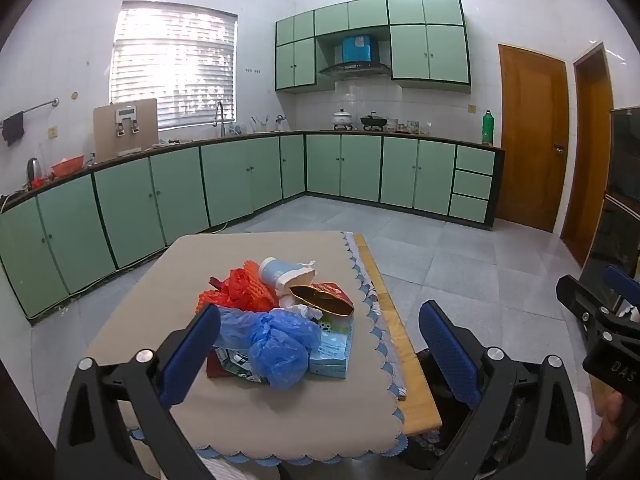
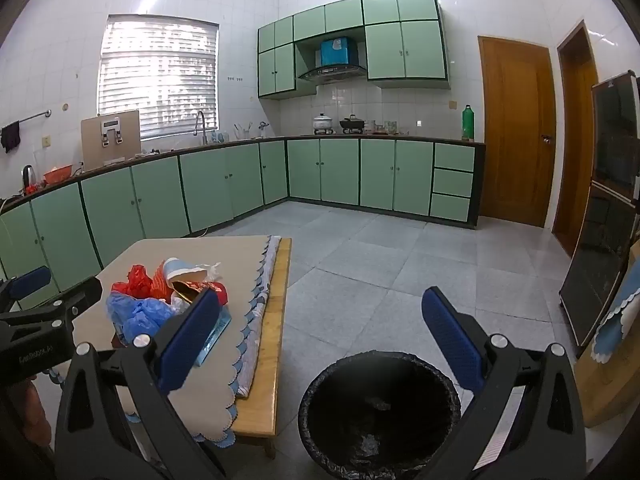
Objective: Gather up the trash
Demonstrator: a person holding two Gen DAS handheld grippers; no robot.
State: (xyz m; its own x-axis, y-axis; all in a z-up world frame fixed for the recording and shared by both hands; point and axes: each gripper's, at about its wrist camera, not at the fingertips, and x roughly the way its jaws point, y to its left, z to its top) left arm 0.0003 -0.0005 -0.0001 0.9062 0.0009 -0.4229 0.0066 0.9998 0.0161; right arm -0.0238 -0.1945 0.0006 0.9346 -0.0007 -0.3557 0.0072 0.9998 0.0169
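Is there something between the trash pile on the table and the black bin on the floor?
Nothing visible. The trash pile lies near the table edge; the bin stands open on bare floor beside it.

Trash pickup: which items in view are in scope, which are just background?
In scope:
- blue plastic bag
- red net bag
- torn paper cup
- red-gold packet
- light-blue carton
- lined bin

Background:
- green bottle
- pots
- kettle
- red basin
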